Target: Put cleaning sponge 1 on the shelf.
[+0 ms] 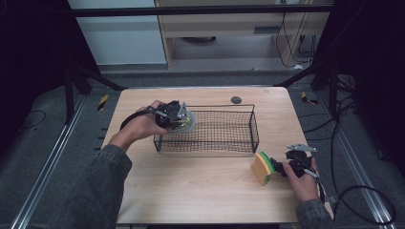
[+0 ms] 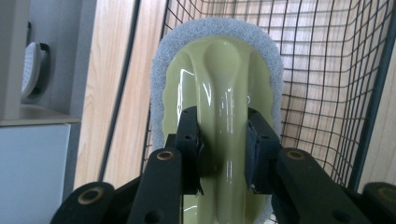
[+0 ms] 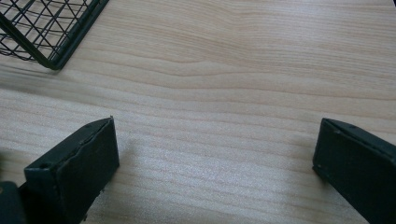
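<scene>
Spanning the scene, the pale wooden table (image 1: 191, 191) carries a black wire mesh basket (image 1: 248, 125) at its middle. Over the basket's left end, the left gripper (image 2: 223, 144) clamps the ridged handle of an oval pale green scrubber with a grey pad (image 2: 219, 70). Near the table's right edge, the right gripper (image 3: 212, 158) stands wide apart over bare wood, just beside a yellow and green sponge (image 1: 262, 167).

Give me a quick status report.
Left gripper shut on scrubber, over wire basket. Right gripper open, beside sponge. Nothing blocking.
</scene>
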The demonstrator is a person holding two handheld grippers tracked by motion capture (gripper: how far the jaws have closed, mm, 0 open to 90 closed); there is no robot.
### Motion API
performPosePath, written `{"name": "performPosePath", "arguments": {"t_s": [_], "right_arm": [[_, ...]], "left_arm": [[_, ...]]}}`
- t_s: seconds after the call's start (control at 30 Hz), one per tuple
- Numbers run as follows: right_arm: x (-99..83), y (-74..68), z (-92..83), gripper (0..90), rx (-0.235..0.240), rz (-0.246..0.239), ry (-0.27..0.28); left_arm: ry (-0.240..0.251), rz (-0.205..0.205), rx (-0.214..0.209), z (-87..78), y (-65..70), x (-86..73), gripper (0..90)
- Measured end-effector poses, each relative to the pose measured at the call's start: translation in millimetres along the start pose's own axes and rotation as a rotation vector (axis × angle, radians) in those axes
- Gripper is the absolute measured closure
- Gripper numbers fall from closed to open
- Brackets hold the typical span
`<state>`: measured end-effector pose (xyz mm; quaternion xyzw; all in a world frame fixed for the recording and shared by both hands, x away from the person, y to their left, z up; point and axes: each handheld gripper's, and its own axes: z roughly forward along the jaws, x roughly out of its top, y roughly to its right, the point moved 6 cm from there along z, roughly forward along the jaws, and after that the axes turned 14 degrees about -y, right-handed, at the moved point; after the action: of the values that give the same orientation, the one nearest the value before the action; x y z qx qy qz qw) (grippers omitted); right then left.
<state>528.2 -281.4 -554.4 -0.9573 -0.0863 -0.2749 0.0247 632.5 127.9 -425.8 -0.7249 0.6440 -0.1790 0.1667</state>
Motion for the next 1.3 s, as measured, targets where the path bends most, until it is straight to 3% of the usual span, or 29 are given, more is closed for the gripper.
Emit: {"name": "performPosePath", "arguments": {"t_s": [0.73, 1.3], "right_arm": [[0.0, -0.1, 0.0, 0.5, 0.0, 0.001, 0.0], [0.0, 0.0, 0.0, 0.5, 0.0, 0.0, 0.0]], "left_arm": [[-0.034, -0.023, -0.06, 29.1, 12.4, -6.5, 70.6], [-0.054, -0.039, -0.11, 37.0, 15.8, -8.1, 70.0]]}}
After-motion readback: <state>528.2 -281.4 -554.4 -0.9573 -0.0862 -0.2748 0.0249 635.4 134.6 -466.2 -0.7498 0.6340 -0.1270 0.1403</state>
